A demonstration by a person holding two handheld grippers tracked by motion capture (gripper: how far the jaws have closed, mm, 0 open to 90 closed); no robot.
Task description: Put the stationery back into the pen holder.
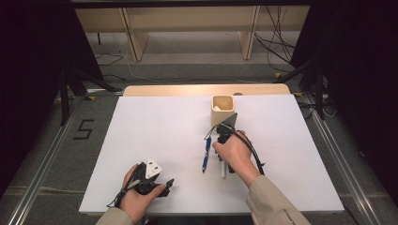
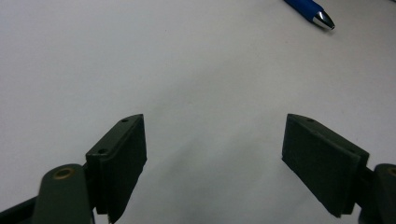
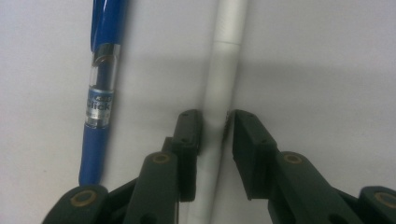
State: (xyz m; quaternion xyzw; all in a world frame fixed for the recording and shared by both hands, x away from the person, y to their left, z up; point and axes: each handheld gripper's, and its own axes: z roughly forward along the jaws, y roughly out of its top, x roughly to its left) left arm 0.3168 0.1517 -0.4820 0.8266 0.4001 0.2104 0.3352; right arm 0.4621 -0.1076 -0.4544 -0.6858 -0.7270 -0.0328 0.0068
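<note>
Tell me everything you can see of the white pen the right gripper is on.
The slim white plastic-looking pen lies flat on the white table, parallel to and apart from the blue click pen with a clear section. It is plain and matte, with a faint seam across the barrel; its ends are out of sight. The right gripper straddles its barrel, black fingers pressed against both sides. In the high view its near end pokes out beside the person's hand.

White-topped table [image 1: 141, 140] with a bare wooden strip along its far edge. Lying on it, centre frame: blue pen [image 1: 206, 154] and white pen [image 1: 223, 169], side by side. Square wooden cup [image 1: 222, 109] stands upper centre.
</note>
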